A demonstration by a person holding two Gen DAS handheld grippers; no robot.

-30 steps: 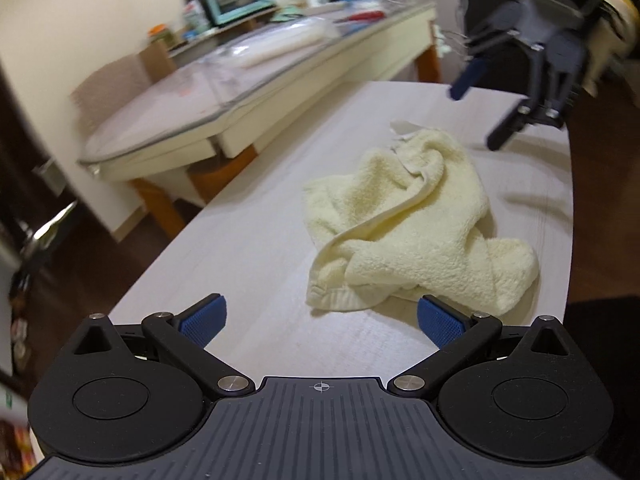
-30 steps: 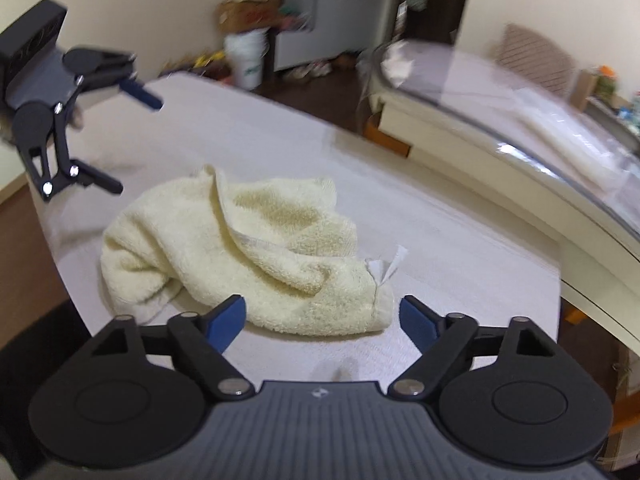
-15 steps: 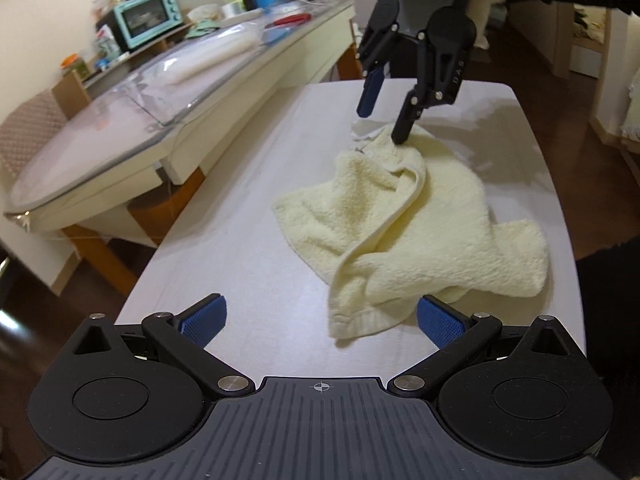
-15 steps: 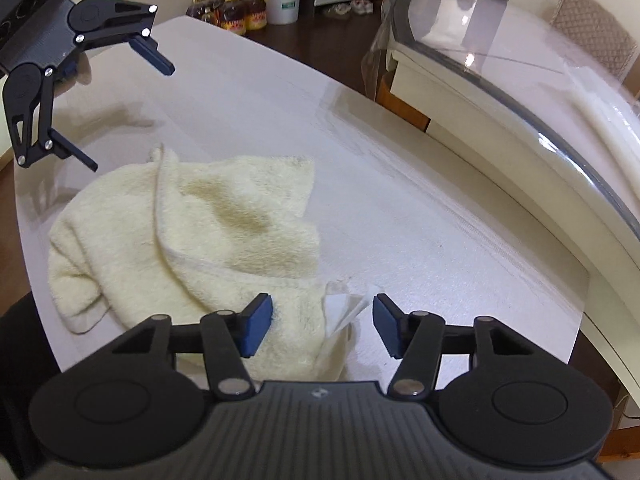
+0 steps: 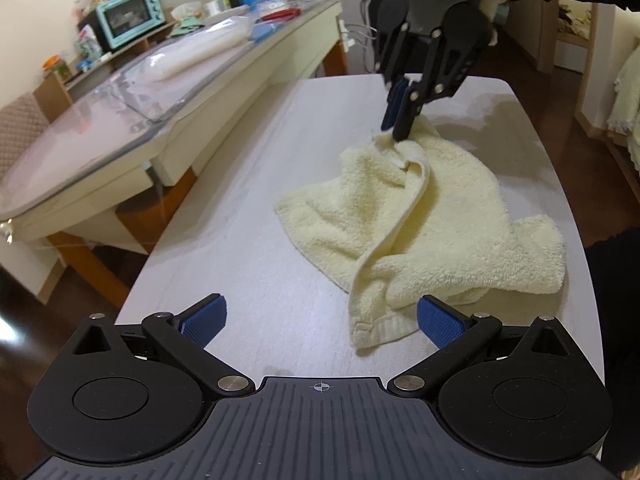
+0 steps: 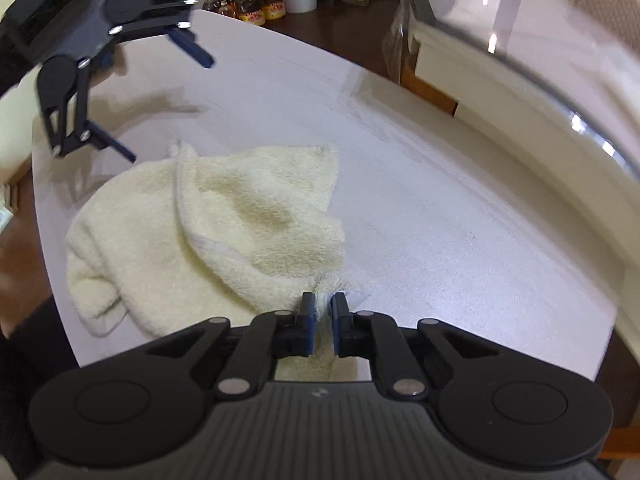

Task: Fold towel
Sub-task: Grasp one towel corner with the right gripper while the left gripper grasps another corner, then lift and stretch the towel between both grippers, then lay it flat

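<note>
A cream towel (image 5: 420, 224) is seen crumpled on a pale grey table (image 5: 256, 248), its far corner pinched between the closed blue pads of the right gripper (image 6: 321, 317) at 12 o'clock in the left wrist view. The left gripper (image 5: 320, 320) is held wide apart, gripping nothing, near the towel's hem. Labels on bottles (image 6: 252, 4) at 11 o'clock in the right wrist view cannot be read. A mint toaster oven (image 5: 128, 16) is shown on the neighbouring table.

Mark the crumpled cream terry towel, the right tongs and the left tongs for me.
crumpled cream terry towel (image 5: 436, 216), left wrist view, middle of the pile.
right tongs (image 6: 320, 322), right wrist view, between the tips.
left tongs (image 5: 320, 320), left wrist view, between the tips.
</note>
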